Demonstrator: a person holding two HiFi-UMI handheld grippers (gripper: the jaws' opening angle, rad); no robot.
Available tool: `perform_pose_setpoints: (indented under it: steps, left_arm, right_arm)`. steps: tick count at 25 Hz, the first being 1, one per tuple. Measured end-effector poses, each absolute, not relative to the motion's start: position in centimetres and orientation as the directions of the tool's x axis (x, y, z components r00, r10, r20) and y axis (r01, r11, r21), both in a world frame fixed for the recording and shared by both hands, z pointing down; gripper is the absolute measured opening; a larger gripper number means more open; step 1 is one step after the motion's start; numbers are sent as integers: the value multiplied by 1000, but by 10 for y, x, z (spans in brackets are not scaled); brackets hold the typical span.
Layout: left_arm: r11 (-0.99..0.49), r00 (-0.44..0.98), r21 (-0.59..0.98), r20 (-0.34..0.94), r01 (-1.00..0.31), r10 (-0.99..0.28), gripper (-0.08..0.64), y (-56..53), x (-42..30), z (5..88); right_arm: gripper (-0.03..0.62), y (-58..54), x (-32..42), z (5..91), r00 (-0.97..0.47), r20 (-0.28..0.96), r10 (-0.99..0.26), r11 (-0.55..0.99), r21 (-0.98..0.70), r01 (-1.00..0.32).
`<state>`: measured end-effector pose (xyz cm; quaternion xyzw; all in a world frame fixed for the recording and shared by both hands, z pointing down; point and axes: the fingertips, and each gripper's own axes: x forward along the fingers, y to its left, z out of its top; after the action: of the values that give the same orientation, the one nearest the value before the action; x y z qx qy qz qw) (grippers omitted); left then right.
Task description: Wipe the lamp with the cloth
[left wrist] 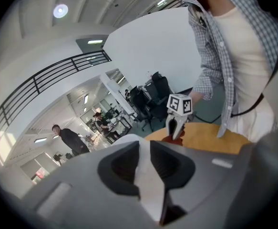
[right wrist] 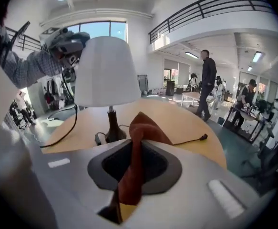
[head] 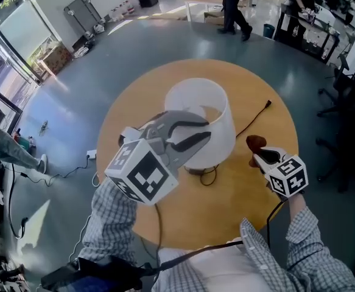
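Only right gripper view shows cloth (right wrist: 138, 128) clamped.

left gripper (head: 208, 130): fingers clamped on lampshade (head: 226, 132) rim | right gripper (head: 255, 157): fingers pinching cloth (head: 254, 143), angled down

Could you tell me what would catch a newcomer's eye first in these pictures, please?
The white-shaded table lamp, standing in the middle of the round wooden table, dominates the head view. In the foreground, the left gripper clasps the shade's near rim between its fingers. To the right of the lamp and apart from it, the right gripper pinches a rust-brown cloth.
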<state>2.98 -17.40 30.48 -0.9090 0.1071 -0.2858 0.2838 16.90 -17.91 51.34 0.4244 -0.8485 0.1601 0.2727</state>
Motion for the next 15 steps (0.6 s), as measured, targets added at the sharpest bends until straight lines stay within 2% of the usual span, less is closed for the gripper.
perform_pose_setpoints:
  steps: [4, 8, 12, 14, 15]
  left_arm:
    - [-814, 812, -578, 450, -53, -372, 72, -171, 31, 304]
    - [-823, 818, -562, 432, -86, -381, 72, -172, 28, 302]
    - [-823, 820, -559, 421, -101, -387, 74, -173, 26, 301]
    - [-819, 821, -565, 417, -103, -391, 75, -174, 26, 301]
    - [-816, 821, -568, 414, -104, -393, 77, -174, 25, 301]
  right_arm:
    - [51, -149, 139, 574, -474, 723, -503, 654, -40, -755]
    - [51, -113, 85, 621, -475, 809, -346, 763, -51, -644]
    - [56, -91, 51, 641, -444, 849, -286, 813, -30, -581]
    - [85, -84, 41, 645, -451, 851, -271, 829, -31, -558]
    - [132, -82, 38, 648, -463, 847, -260, 833, -45, -551]
